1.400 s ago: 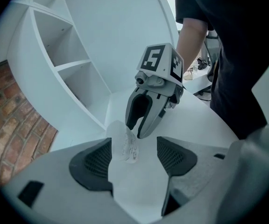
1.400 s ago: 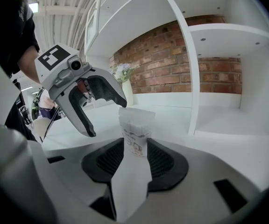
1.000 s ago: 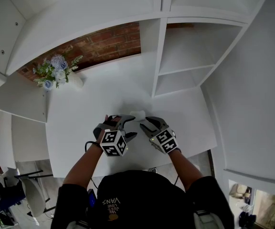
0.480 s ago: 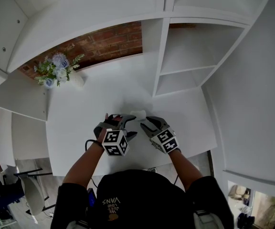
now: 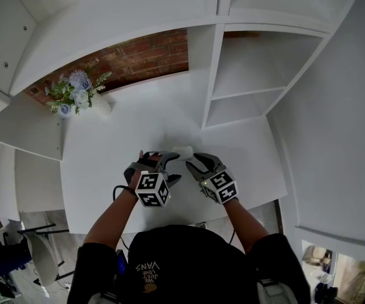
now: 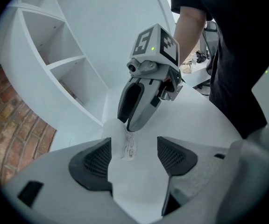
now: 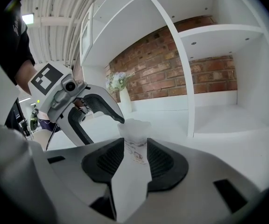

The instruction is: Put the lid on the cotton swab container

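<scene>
A small translucent white cotton swab container (image 5: 182, 151) with a printed label stands on the white table (image 5: 106, 151). My right gripper (image 5: 191, 162) is shut on it, and in the right gripper view both pads press the sides of the container (image 7: 135, 141). Its top is white and wavy-edged, and I cannot tell whether that is a lid. I see no separate lid. My left gripper (image 5: 177, 168) stands open just left of the container (image 6: 125, 143), with nothing between its fingers. The left gripper view shows the right gripper (image 6: 127, 125) at the container's top.
A white vase of pale blue flowers (image 5: 75, 97) stands at the back left of the table, in front of a brick wall. A white shelf unit (image 5: 246, 87) rises at the back right. The table's front edge runs just behind both grippers.
My right gripper has edged slightly left, toward the container. The left gripper and the container have stayed where they were.
</scene>
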Demonstrator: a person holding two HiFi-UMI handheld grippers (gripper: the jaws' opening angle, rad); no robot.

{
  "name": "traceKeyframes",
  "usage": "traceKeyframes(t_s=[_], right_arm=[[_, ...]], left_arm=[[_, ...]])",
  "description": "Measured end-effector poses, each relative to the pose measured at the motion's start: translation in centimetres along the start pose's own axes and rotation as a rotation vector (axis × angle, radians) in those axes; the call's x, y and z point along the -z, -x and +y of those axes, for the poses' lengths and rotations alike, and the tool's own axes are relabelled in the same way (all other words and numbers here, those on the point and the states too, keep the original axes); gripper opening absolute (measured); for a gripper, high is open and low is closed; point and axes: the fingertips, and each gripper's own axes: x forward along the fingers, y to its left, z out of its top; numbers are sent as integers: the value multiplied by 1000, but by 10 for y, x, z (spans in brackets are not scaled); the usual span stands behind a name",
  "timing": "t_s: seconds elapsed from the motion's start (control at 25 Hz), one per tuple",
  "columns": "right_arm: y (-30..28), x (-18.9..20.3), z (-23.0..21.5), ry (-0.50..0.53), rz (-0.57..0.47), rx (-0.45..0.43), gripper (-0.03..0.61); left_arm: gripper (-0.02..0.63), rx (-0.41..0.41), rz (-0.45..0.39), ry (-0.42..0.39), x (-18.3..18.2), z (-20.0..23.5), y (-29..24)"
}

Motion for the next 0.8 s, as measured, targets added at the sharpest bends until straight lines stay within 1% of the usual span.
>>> traceKeyframes(t_s=[0.16,0.32,0.48,0.64,0.8], right_arm=[[4,-2,1,0,-3,9,150],[10,-4,1,5,-9,21,147],[19,-10,5,14,-22,31,141],[30,-17,12,17,-42,43,132],[47,-28,19,17,-76,66,107]], left_arm=[[290,-11,-44,105,-3,1,3],[290,-68,-61,148,0,5,7],[290,-97,-104,251,-3,8,19],[290,-155,-143,324,-4,12,31],[288,-233,-183,379,-8,16,48]])
